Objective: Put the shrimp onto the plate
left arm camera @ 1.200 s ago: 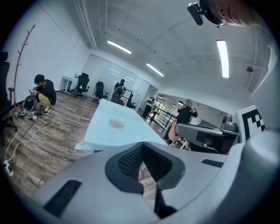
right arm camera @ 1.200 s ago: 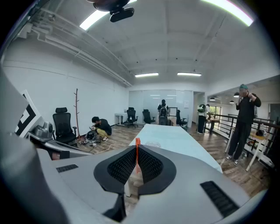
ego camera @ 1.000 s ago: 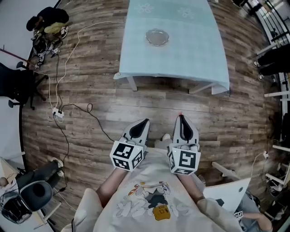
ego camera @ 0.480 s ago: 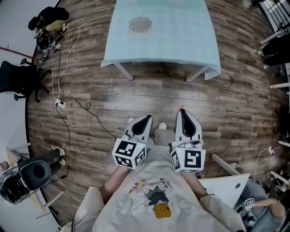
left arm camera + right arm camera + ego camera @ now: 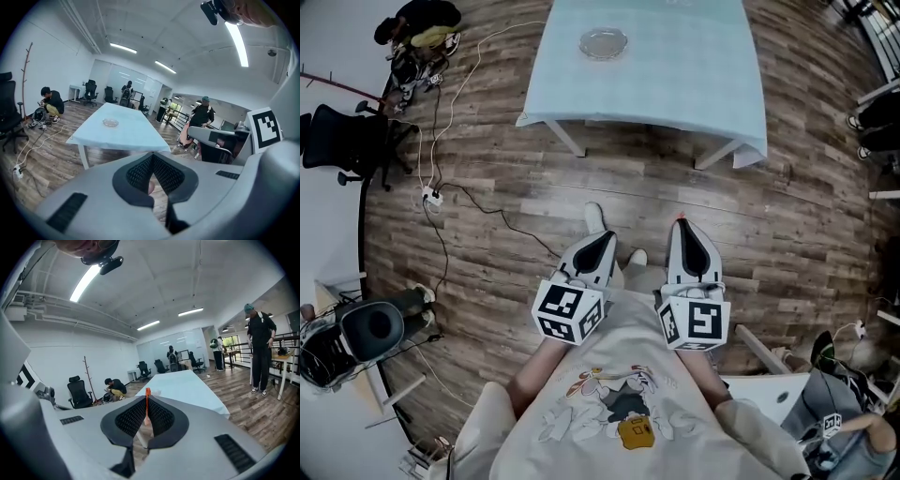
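A clear glass plate (image 5: pixel 603 42) sits on a table with a light blue cloth (image 5: pixel 675 66), far ahead of me across the wood floor. Both grippers are held close to my body, well short of the table. My right gripper (image 5: pixel 680 225) is shut on a shrimp (image 5: pixel 147 418); its orange tail (image 5: pixel 147 393) pokes out past the tips and shows as a red dot in the head view. My left gripper (image 5: pixel 602 240) is shut with nothing held. The left gripper view shows the plate (image 5: pixel 110 123) on the table (image 5: pixel 131 136).
Cables and a power strip (image 5: pixel 431 195) lie on the floor to the left, near a black office chair (image 5: pixel 347 141). A crouched person (image 5: pixel 417 23) is at the far left. Other people stand by the table's right side (image 5: pixel 260 348). A white board (image 5: pixel 769 394) lies at my right.
The view has shifted and a shoe has come forward on the floor in front of the grippers. Both grippers stay shut in the same pose, the shrimp still in the right one.
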`<state>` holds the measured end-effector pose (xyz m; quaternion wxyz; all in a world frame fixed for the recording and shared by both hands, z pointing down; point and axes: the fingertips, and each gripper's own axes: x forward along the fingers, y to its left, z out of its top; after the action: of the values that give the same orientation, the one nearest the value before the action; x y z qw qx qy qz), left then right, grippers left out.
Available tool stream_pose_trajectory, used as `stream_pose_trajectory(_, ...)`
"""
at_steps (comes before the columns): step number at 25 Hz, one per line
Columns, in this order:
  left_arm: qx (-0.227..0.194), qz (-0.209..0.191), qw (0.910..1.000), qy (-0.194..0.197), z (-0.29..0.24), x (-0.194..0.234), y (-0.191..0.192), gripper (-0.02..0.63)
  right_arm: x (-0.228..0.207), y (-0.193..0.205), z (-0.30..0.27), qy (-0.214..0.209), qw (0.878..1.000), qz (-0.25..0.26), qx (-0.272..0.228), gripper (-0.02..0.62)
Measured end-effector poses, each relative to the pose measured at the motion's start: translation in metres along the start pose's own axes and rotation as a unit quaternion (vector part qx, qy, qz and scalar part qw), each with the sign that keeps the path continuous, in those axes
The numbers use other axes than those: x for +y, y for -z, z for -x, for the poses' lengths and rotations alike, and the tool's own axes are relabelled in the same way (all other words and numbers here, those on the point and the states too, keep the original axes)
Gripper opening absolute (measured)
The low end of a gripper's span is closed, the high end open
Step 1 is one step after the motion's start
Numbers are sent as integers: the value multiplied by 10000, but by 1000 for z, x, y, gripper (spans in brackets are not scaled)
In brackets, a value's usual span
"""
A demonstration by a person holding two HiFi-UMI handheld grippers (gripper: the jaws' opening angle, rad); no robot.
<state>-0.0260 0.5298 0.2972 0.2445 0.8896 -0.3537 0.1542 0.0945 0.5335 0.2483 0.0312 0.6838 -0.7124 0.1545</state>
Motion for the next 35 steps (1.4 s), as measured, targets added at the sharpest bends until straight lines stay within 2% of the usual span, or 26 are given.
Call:
stream_pose_trajectory(4,-49,154,9998,-134,-8,23,-5,8,7,-1,-27,-178,9997,106,115,34)
stream_pose_trajectory(8,-144,297,9993,-188,-24,57,-26,8,15,-7,-66,-207,9994,184,201,34)
stream_pose_trajectory(17,-293,301,9991,48,-62,126,-86,8,35,-39,-153,-90,9994,286,160,34)
stream_pose_trajectory(26,-538,223,9980,244,-72,213,-146,8,84,-62,-236,106,9995,288,74,34)
stream_pose_trajectory(30,-589,-17,9976,352,-79,235,-159,8,96,-63,-257,146,9994,288,130,34)
stream_pose_trajectory(35,-327,220,9985,391,-91,252,-151,8,104,-63,-279,135,9987,381,304,34)
